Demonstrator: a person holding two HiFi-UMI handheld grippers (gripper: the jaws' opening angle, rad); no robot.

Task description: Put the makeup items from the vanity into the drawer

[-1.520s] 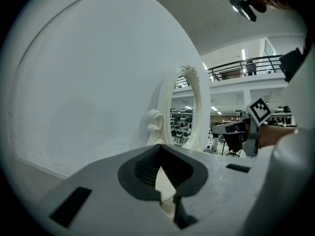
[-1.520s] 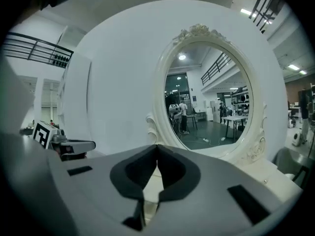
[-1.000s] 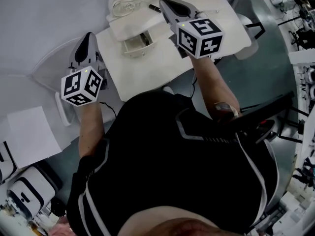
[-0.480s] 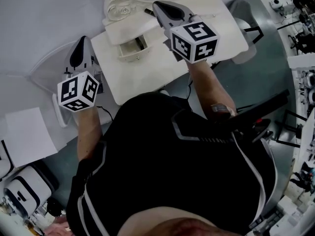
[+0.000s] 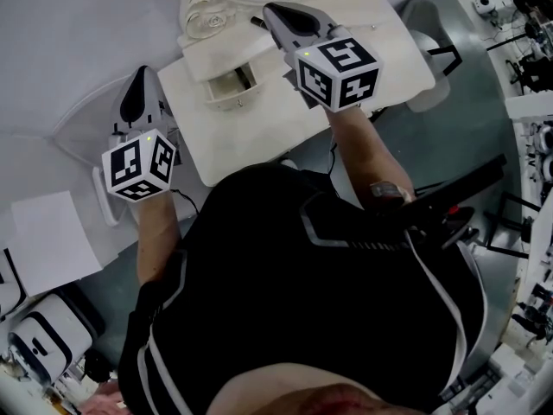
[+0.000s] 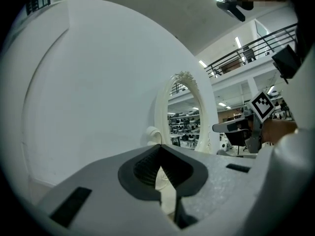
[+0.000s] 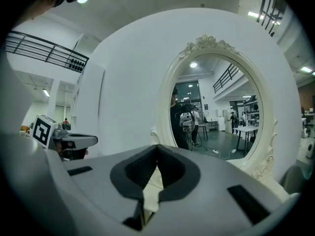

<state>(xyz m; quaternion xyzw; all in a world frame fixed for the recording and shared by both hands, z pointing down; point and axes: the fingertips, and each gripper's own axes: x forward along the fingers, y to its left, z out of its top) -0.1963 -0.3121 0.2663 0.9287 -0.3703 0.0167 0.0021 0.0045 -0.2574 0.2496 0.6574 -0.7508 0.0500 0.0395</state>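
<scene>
I see two tongs, both pinched shut on nothing, the left tongs [image 5: 144, 72] beside the one white vanity [image 5: 259, 124] and the right tongs [image 5: 270, 9] over it, one open drawer [image 5: 226, 93] whose inside I cannot make out, and one dark makeup stick [image 5: 257, 22] lying just beside the right tongs' tip.

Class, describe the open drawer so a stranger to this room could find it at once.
Find the white vanity with the ornate oval mirror. In front of the mirror's base sits a low raised box, and the small drawer slides out of its front. It is the only part pulled open.
</scene>
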